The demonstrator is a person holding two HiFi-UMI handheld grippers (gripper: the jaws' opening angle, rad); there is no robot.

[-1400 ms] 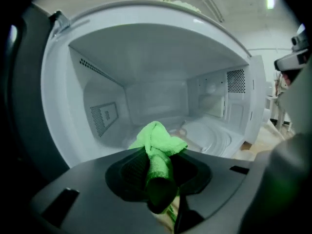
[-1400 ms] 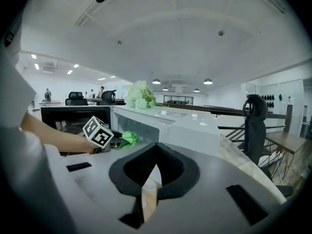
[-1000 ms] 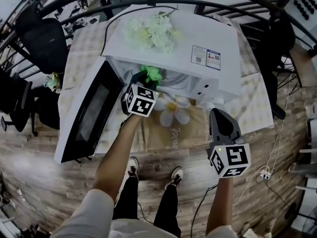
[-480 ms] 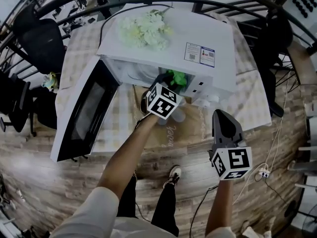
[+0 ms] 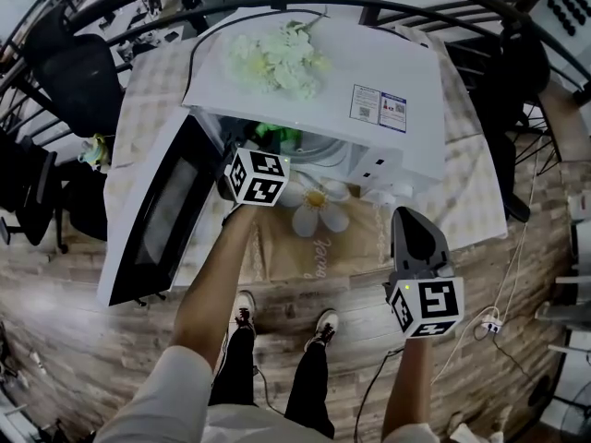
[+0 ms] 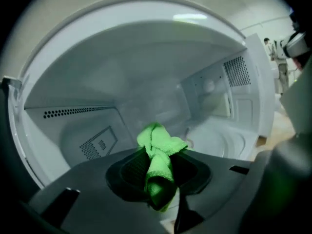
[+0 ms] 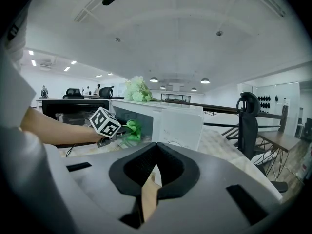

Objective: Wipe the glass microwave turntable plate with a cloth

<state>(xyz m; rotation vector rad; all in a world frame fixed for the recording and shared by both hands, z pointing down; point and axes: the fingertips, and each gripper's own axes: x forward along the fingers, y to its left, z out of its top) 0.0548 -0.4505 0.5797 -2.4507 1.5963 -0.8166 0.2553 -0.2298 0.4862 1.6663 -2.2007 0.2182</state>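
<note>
Cloth [image 6: 158, 140], bright green and bunched, sits pinched between the fingers of the left gripper [image 6: 160, 172], its loose end poking out past the tips into the cavity of the microwave [image 5: 369, 72]. The glass turntable plate [image 6: 219, 140] lies on the cavity floor, ahead of these fingers and off to their right, lower than the cloth. Whether the cloth touches the glass cannot be told from here.

Half a second ago the left gripper was further right in the opening. It has now swung back towards the side of the open door [image 5: 162, 215], about where it was a second ago. That out-and-back travel reads as one wiping stroke, so the wipe looks under way and not finished. With the plate now to the fingers' right, the next pass would likely need to carry the cloth back across and down onto it.

The right gripper [image 7: 155, 150] has hardly moved. It hangs well apart from the microwave, off the near edge of the worktop [image 5: 462, 192], fingers pressed together on nothing.
</note>
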